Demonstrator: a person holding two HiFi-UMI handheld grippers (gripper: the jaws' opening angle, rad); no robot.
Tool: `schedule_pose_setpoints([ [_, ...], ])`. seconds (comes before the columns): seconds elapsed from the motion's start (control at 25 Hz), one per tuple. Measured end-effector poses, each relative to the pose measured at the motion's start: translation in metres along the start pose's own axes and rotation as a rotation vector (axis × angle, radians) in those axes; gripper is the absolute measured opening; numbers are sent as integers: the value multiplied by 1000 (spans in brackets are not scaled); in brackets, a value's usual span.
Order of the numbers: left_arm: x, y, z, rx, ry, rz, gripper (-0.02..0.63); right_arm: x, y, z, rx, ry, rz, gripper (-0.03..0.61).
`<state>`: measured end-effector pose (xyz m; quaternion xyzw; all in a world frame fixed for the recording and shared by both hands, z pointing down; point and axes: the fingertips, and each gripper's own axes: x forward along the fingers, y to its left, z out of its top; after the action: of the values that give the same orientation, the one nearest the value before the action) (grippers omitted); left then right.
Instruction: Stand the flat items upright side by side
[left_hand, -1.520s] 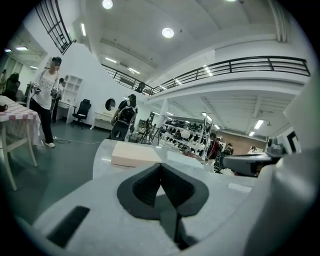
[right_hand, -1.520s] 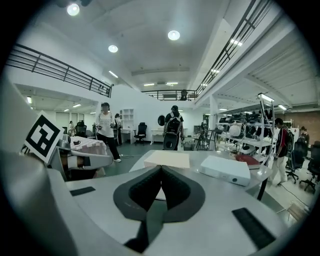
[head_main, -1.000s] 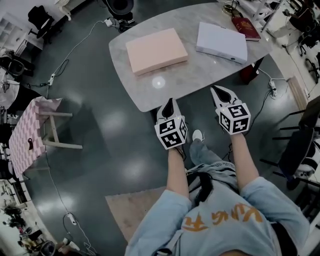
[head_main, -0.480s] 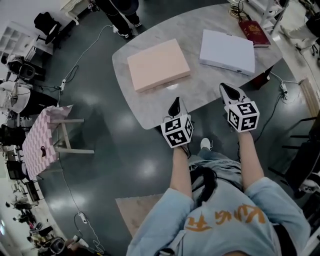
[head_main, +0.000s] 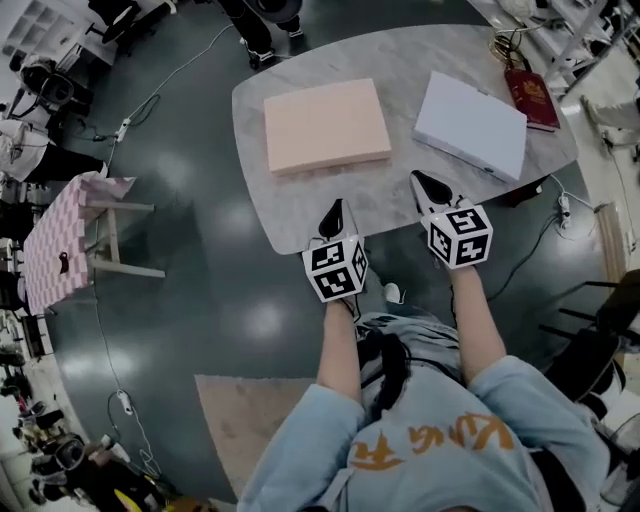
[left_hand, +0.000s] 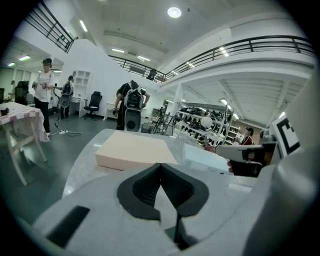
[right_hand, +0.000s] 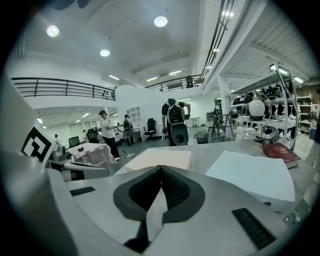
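Both flat items are still lying down on the surface (head_main: 300, 210). The peach box (head_main: 326, 125) sits flat on the left half and the white box (head_main: 470, 125) flat on the right half, well apart from each other. A red book (head_main: 532, 98) lies near the white box's far right corner.

The left gripper (head_main: 335, 206) has its jaws pressed together with nothing between them. Its tip is over the near edge of the surface, and the peach box is straight ahead of it, apart, with no contact.

The right gripper (head_main: 420, 181) also has its jaws together and is empty. Its tip is over the surface, near the white box's near edge, with the box ahead and to its right, not touching.
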<state>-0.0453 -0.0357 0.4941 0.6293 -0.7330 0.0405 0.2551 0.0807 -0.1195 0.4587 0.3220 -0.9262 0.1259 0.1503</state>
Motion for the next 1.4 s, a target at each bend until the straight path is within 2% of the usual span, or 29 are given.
schedule_pose_setpoints([
  [0.24,7,51,-14,-119,-11,109,12,57,30,-3,-77,64,122,3],
  [0.4,17,83,-9,-178,-22,166,12,97,50,5,-125,90,196,3],
  [0.68,36,121,-5,-224,-6,231,12,162,67,27,-113,103,258,3],
  [0.8,46,132,-6,-212,20,268,12,187,75,36,-135,112,297,3],
  [1.04,64,148,4,-262,11,293,12,226,76,45,-192,165,349,3],
  [1.4,85,162,8,-396,-4,303,12,270,88,49,-362,253,476,3],
])
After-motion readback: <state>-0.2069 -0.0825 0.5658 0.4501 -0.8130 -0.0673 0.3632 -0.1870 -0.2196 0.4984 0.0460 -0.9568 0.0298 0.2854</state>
